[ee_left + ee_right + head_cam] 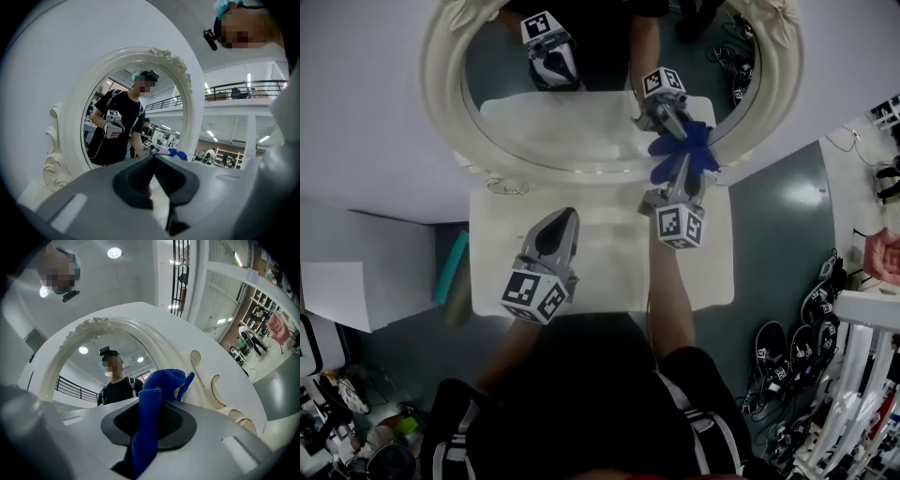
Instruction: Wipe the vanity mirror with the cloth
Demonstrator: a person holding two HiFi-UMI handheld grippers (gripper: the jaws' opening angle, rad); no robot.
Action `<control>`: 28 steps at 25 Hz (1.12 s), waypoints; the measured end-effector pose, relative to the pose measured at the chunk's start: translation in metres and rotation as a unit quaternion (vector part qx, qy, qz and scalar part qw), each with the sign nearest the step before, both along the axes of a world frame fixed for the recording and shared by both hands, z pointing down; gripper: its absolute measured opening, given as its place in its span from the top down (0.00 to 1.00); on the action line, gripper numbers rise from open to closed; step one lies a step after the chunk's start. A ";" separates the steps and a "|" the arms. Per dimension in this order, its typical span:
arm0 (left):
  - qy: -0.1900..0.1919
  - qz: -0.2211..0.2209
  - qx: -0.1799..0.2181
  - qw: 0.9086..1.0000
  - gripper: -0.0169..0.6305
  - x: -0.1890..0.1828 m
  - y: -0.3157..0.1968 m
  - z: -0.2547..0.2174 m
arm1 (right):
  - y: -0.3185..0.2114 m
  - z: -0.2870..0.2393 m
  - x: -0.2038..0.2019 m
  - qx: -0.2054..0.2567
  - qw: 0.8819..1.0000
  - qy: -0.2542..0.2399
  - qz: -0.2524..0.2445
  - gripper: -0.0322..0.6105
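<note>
White table (712, 281) on the grey-green floor (778, 216), teal roll (450, 269) just beside its left edge, dark sandals (769, 352) scattered right, near a white rack (853, 375).

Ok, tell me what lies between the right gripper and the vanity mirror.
Only the blue cloth: clamped in the right gripper's jaws, it bunches forward toward the mirror, near its lower rim. The right gripper view shows this best.

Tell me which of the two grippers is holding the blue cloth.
The right gripper: its jaws are clamped on the blue cloth, close to the vanity mirror. The left gripper has its jaws together with nothing between them.
</note>
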State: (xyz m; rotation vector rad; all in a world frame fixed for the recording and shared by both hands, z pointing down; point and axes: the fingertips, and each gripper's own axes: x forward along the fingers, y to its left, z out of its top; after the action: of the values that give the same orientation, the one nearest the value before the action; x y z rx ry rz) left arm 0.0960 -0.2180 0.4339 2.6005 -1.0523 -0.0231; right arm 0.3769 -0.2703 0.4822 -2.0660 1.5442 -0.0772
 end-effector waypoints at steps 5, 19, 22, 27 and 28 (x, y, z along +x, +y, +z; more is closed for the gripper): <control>-0.003 -0.004 -0.002 1.000 0.95 -0.002 -0.002 0.004 | -0.002 -0.002 0.001 0.024 1.000 -0.009 0.001 0.84; 0.008 -0.012 0.003 1.000 0.95 -0.010 0.006 -0.004 | -0.003 -0.045 -0.018 0.080 0.995 0.045 -0.035 0.84; 0.011 -0.016 0.005 1.000 0.95 -0.017 0.007 -0.006 | -0.010 -0.054 -0.048 0.077 0.991 0.093 -0.064 0.84; 0.017 -0.028 0.003 0.999 0.95 -0.032 0.008 -0.004 | -0.019 -0.059 -0.084 0.074 0.983 0.138 -0.096 0.84; 0.017 -0.031 0.003 0.999 0.95 -0.035 0.008 -0.004 | -0.021 -0.059 -0.088 0.074 0.982 0.143 -0.101 0.84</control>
State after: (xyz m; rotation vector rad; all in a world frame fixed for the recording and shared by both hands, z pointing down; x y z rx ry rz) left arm 0.0612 -0.2100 0.4299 2.5622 -1.1216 -0.0841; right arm 0.2888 -0.2909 0.4229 -1.8595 1.8687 0.2630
